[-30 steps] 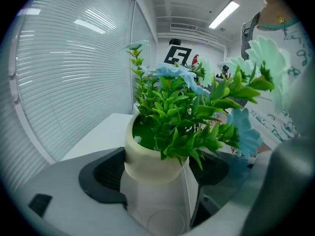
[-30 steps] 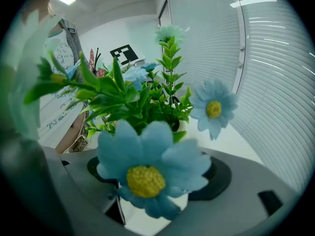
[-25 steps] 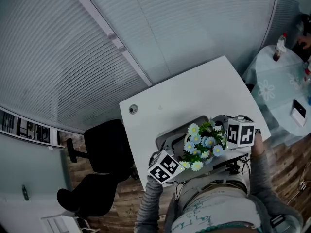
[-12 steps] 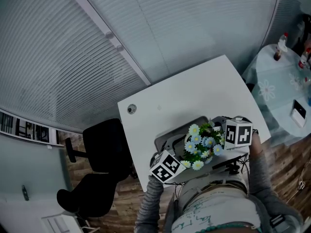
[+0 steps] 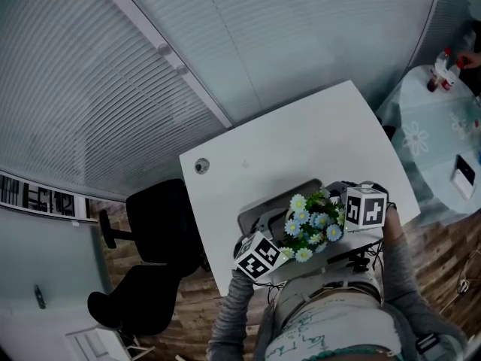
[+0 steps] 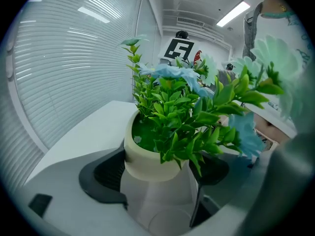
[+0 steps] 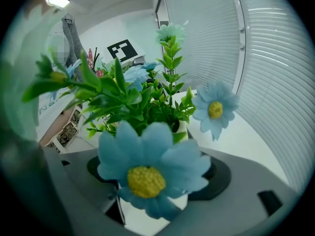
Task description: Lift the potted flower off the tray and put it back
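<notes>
The potted flower (image 5: 310, 222), pale blue daisies over green leaves in a cream pot (image 6: 147, 159), sits between both grippers at the table's near edge, over the grey tray (image 5: 259, 213). My left gripper (image 5: 264, 253) is shut on the pot, its dark pads (image 6: 106, 176) pressed to both sides of it. From the opposite side my right gripper (image 5: 359, 206) closes on the same pot; a big blue daisy (image 7: 150, 173) hides most of the pot (image 7: 183, 128) there. Whether the pot's base touches the tray is hidden.
The white table (image 5: 301, 138) has a round cable hole (image 5: 201, 165) near its far left corner. A black office chair (image 5: 154, 235) stands left of the table. A round side table (image 5: 440, 138) with bottles stands at the right. Blinds fill the far side.
Both grippers stay shut on the pot, which holds its place over the tray. The head view has shifted a little; a hand now shows by the bottles at far right.
</notes>
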A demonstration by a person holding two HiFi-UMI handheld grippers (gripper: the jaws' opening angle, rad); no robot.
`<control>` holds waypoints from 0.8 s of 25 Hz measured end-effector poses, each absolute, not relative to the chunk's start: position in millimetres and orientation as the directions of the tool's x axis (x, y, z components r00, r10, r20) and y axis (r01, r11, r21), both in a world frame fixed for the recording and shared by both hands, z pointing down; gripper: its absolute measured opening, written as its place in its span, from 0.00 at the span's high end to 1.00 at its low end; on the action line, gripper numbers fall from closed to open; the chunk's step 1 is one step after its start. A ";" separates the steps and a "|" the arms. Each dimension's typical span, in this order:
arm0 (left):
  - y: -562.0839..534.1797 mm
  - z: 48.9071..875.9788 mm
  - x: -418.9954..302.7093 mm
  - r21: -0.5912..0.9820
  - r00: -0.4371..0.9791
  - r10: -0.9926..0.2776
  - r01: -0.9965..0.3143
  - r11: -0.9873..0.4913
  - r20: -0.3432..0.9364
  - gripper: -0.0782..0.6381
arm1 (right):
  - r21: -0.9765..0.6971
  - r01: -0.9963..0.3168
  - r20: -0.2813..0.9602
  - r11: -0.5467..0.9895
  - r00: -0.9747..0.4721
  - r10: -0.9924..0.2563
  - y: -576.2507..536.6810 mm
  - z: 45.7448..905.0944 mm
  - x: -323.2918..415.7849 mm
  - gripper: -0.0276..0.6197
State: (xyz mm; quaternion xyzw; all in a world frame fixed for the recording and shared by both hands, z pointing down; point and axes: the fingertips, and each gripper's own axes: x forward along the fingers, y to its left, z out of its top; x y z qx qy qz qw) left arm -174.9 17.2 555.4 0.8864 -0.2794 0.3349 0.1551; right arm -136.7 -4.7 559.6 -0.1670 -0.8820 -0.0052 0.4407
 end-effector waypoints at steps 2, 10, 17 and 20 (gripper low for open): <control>16.2 560.0 -175.1 0.093 0.619 -0.388 -0.601 -0.794 0.683 0.32 | -0.138 0.304 0.778 0.943 -0.556 0.293 -5.7 562.2 -138.5 0.39; 14.0 576.3 -179.7 0.103 0.600 -0.372 -0.609 -0.787 0.708 0.32 | -0.144 0.309 0.791 0.940 -0.535 0.297 -9.1 575.9 -142.8 0.39; 13.2 591.5 -182.1 0.102 0.581 -0.358 -0.611 -0.785 0.731 0.32 | -0.148 0.310 0.798 0.939 -0.524 0.299 -9.9 591.8 -144.5 0.39; 13.6 599.0 -182.1 0.103 0.574 -0.351 -0.612 -0.784 0.740 0.32 | -0.147 0.310 0.800 0.939 -0.521 0.298 -9.9 599.0 -144.6 0.39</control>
